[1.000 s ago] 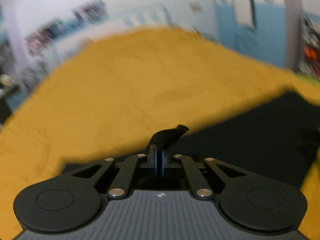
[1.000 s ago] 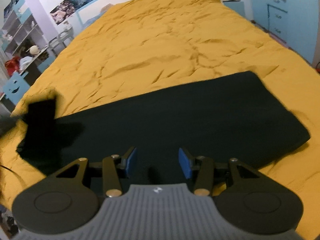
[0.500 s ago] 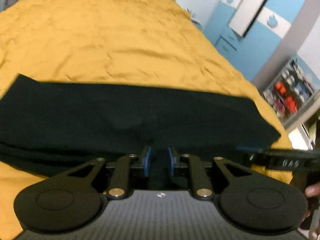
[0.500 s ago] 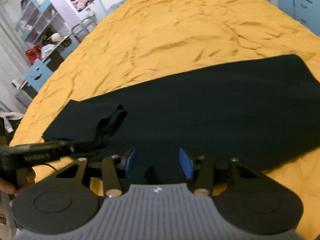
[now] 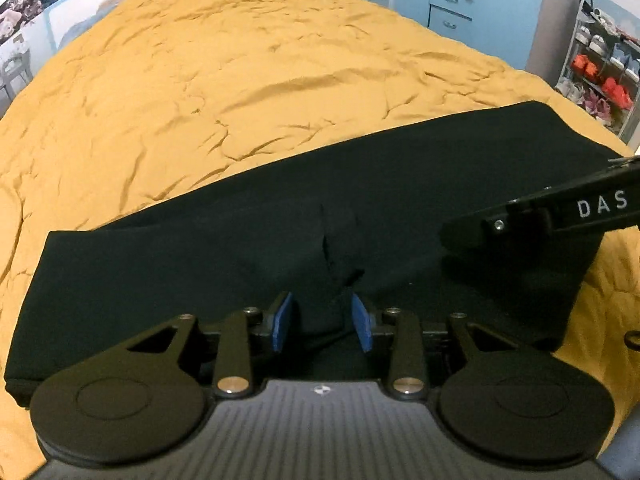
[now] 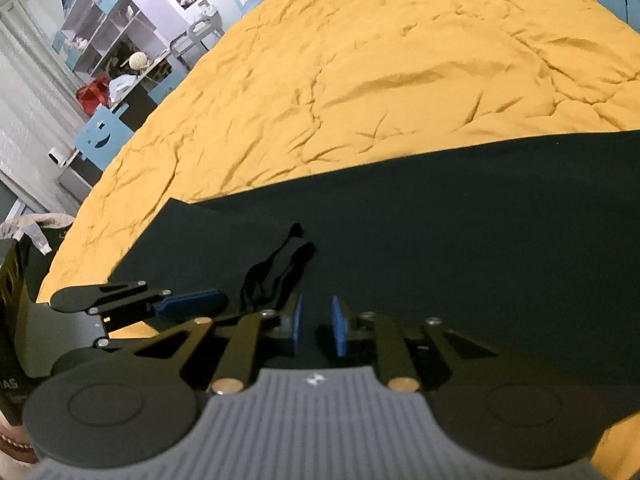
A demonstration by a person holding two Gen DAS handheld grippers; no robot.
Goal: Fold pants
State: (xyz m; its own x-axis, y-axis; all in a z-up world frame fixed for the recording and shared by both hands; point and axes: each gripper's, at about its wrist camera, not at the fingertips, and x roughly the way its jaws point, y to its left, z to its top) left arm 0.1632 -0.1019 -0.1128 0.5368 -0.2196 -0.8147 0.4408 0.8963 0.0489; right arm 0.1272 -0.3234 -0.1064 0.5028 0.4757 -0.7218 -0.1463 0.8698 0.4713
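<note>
At the bottom of the left wrist view, the left gripper [image 5: 322, 322] hangs just over the near edge of the pants [image 5: 240, 256], its blue pads parted with only dark cloth showing between them, gripping nothing. In the right wrist view the right gripper [image 6: 316, 330] sits low in the frame, its pads a narrow gap apart and unclenched, also above the black fabric. A black drawstring [image 6: 276, 268] lies loose on the cloth just beyond its fingers, left of centre. The pants stretch as a flat dark band across the middle of both frames. Behind them the wrinkled yellow bedspread [image 5: 248, 80] fills the upper half. Blue drawers [image 5: 448, 12] stand at the upper right, and shelves [image 6: 100, 40] at the upper left of the right view.
</note>
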